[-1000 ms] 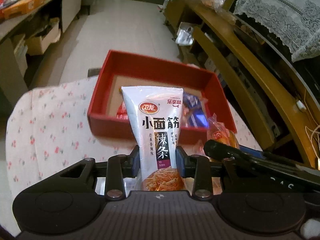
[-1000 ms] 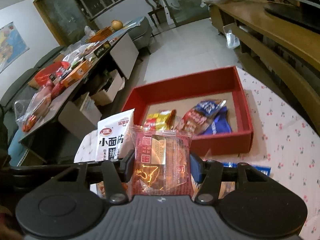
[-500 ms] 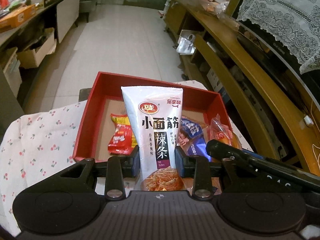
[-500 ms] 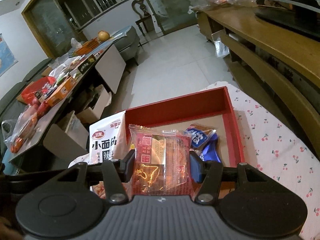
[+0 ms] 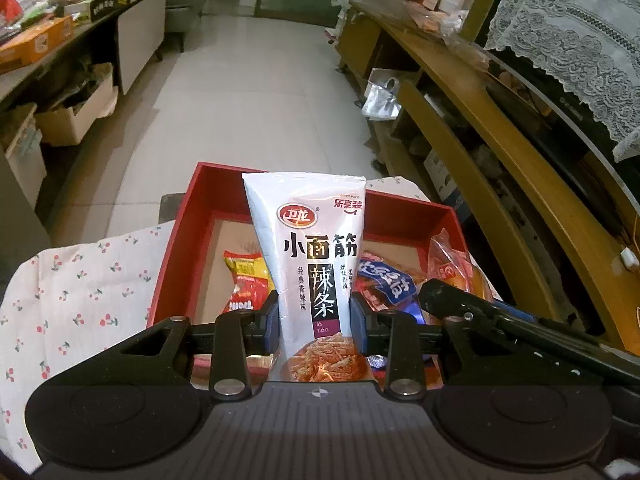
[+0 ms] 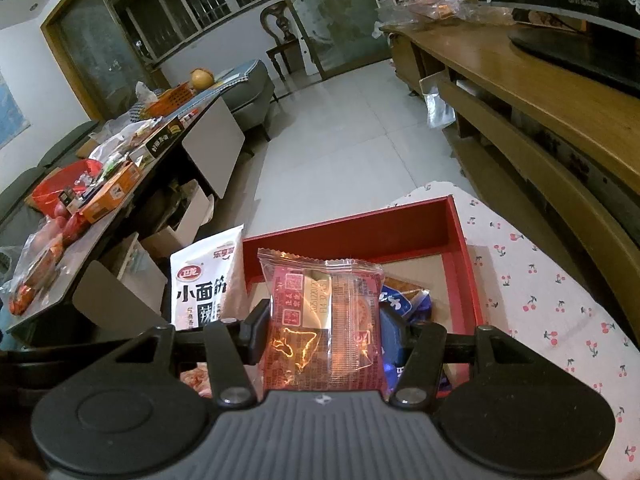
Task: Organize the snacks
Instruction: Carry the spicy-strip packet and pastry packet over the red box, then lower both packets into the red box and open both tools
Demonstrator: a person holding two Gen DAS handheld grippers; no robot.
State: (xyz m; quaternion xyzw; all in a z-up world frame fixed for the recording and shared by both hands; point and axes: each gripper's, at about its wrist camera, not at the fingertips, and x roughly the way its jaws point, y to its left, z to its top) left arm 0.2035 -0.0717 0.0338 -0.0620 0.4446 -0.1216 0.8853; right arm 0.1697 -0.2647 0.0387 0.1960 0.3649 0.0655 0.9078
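Note:
My left gripper [image 5: 315,322] is shut on a tall white spicy-strip snack bag [image 5: 310,252], held upright over the near edge of the red tray [image 5: 172,256]. In the tray lie a red and yellow packet [image 5: 245,282] and a blue packet [image 5: 386,284]. My right gripper [image 6: 325,330] is shut on a clear-wrapped red pastry packet [image 6: 324,320], also above the red tray [image 6: 466,264]. The white bag [image 6: 204,284] shows to its left, a blue packet [image 6: 404,300] behind it. In the left wrist view the right gripper's black finger [image 5: 444,304] and the pastry packet [image 5: 450,268] appear at right.
The tray sits on a white cloth with cherry print [image 5: 80,280] [image 6: 552,296]. A wooden TV bench [image 6: 540,128] runs along the right. A cluttered table [image 6: 100,184] with boxes beneath stands at left. Tiled floor [image 5: 248,100] lies beyond.
Both grippers have moved forward over the tray with their packets still gripped; the tray now lies lower and closer in both views, its contents showing beside the held packets.

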